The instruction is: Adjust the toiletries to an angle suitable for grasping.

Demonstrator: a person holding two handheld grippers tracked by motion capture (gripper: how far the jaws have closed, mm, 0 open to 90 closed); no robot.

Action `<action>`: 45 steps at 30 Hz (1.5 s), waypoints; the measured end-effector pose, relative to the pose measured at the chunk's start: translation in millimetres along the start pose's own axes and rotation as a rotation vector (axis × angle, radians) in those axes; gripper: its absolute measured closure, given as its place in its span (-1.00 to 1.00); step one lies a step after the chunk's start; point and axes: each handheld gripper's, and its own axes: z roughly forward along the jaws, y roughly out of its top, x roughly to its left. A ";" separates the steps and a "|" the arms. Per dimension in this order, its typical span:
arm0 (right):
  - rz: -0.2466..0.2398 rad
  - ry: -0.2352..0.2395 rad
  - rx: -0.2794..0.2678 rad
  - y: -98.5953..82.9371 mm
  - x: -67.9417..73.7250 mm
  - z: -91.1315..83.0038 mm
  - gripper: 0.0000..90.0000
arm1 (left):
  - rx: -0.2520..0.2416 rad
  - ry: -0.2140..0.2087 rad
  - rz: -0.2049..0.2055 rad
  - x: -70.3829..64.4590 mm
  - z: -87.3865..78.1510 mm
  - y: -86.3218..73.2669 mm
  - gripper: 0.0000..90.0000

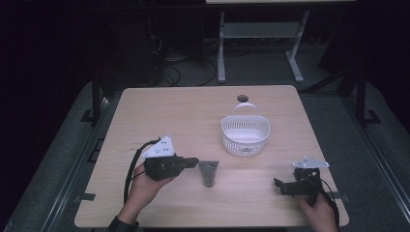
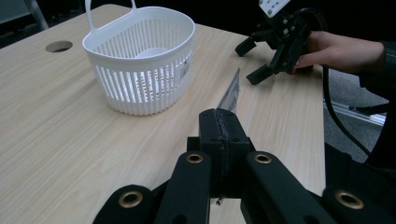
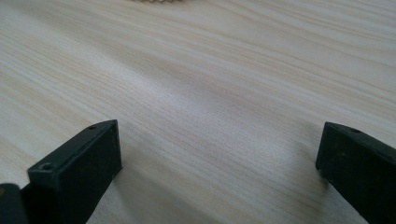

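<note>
Table (image 1: 159,111) of pale wood spread wide, with a round hole (image 1: 242,98) near its far edge. Basket (image 1: 245,134), white and slotted, stood upright right of centre, handle raised at its far side; seen again in the left gripper view (image 2: 144,60), with the hole (image 2: 59,46) beyond it at left. Left gripper (image 1: 193,162) lay in a hand (image 1: 145,186) at the near left, pointed rightward, jaws pressed together with no gap between them; in its own view (image 2: 219,123) the closed tips met just short of the tube, whether touching it could not be told. Right gripper (image 1: 277,183) rested at the near right in the other hand (image 1: 319,212), pointed leftward, jaws spread wide over bare wood, as its own view (image 3: 219,154) confirmed; seen far off in the left gripper view too (image 2: 252,60). Tube (image 1: 208,173), dark and flat, lay on the table between the two grippers, just right of the left one's tips, near side of the basket and apart from it; edge-on in the left gripper view (image 2: 230,93).
</note>
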 end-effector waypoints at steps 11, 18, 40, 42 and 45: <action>0.000 0.000 0.000 0.0 0.0 0.0 -1.00 | 0.008 0.011 0.000 5.6 6.9 2.6 0.99; 0.000 0.000 0.000 0.0 0.0 0.0 -1.00 | 0.010 0.018 0.002 10.9 9.1 4.1 0.99; 0.001 -0.001 0.000 0.0 0.1 -0.1 -1.00 | 0.013 0.037 -0.009 26.1 15.8 6.7 0.99; 0.000 0.000 0.000 0.0 0.0 0.0 -1.00 | 0.015 0.039 -0.009 28.0 17.0 6.2 0.99; -0.001 0.000 0.000 0.0 0.0 0.0 -1.00 | 0.017 0.040 -0.010 29.7 18.1 5.8 0.99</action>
